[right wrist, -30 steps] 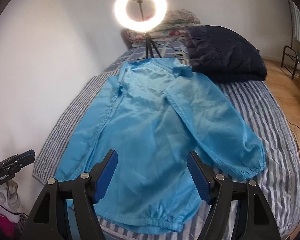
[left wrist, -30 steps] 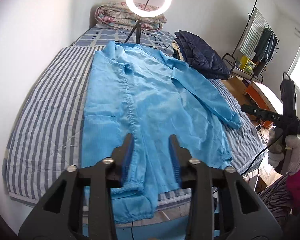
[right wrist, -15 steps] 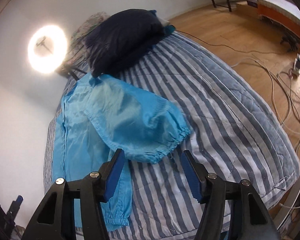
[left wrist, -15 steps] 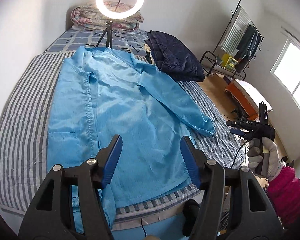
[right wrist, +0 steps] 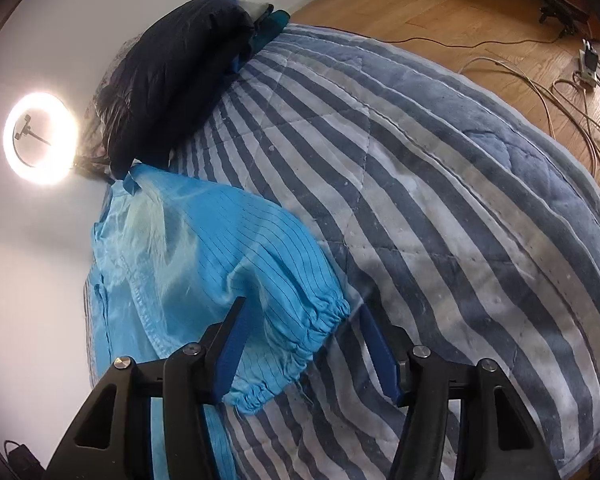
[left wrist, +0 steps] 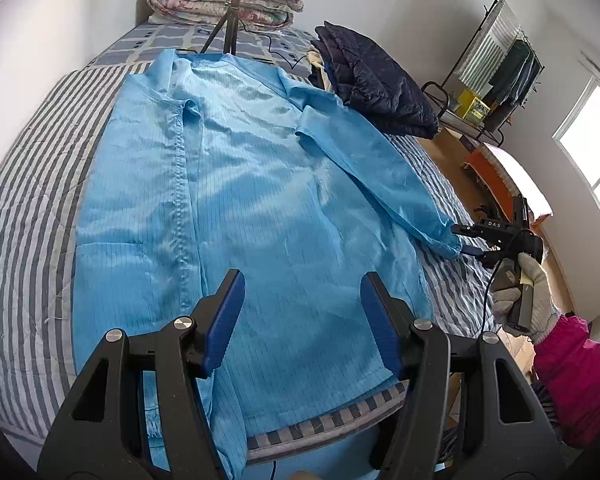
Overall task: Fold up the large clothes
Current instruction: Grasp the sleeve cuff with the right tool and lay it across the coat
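A large light-blue coat (left wrist: 260, 208) lies spread flat on the striped bed (left wrist: 28, 216), collar at the far end. My left gripper (left wrist: 302, 316) is open and empty, hovering above the coat's lower hem. My right gripper (right wrist: 300, 344) is open, with the elastic cuff (right wrist: 320, 320) of the coat's right sleeve (right wrist: 228, 248) lying between its fingers. In the left wrist view the right gripper (left wrist: 466, 240) sits at the sleeve's cuff (left wrist: 446, 236), held by a white-gloved hand.
A dark navy padded jacket (left wrist: 376, 84) lies folded at the bed's far right. A ring light on a tripod (left wrist: 228, 36) stands near the head of the bed, before folded quilts (left wrist: 224, 0). Clothes rack (left wrist: 496, 80) and cables (right wrist: 560, 80) on the wooden floor at right.
My right gripper has closed in on the sleeve cuff, which now lies between its open fingers. My left gripper has opened from narrow to wide and moved in over the coat's hem.
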The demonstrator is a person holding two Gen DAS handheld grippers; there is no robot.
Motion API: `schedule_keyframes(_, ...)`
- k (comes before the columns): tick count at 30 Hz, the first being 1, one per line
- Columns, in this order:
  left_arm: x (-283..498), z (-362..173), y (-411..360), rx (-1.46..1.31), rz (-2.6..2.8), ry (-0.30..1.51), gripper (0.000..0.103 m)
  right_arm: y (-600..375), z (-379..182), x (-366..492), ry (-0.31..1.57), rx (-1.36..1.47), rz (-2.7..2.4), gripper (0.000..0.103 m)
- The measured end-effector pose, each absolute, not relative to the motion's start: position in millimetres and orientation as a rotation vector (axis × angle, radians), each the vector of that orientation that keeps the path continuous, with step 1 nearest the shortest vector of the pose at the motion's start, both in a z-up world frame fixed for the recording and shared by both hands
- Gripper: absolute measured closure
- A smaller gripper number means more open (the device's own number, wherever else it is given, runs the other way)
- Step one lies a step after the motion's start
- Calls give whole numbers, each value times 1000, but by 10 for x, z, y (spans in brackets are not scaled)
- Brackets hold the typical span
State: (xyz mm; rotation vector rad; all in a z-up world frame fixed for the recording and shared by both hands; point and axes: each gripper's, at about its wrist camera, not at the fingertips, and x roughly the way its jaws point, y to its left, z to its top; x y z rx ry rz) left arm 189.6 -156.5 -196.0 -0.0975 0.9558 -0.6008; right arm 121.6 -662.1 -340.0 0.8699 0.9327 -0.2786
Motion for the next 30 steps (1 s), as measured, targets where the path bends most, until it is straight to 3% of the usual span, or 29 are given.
schedule_keyframes(2,1918,-1953,-1561,-83,-587,943,41,-6561,-3391,1298,955,800,-291,60)
schedule_keyframes(4,1934,-1950,-1559,-81,-586,939,41,-6497,-3364,1341,967,743,-297,81)
schedule_keyframes(6,1946,-1948,-1568,-82,-585,941,41,-6441,-3280,1328,946,710,-298,89)
schedule_keyframes(22,2074,-1953,-1515,-137,-552,944,41,-5227,-1727,1292,550,73,-303,92)
schedule_keyframes(30,2235,-1916,-1142,-256,-462,937,41,-3998,-1940,1570,601,-166,9,92)
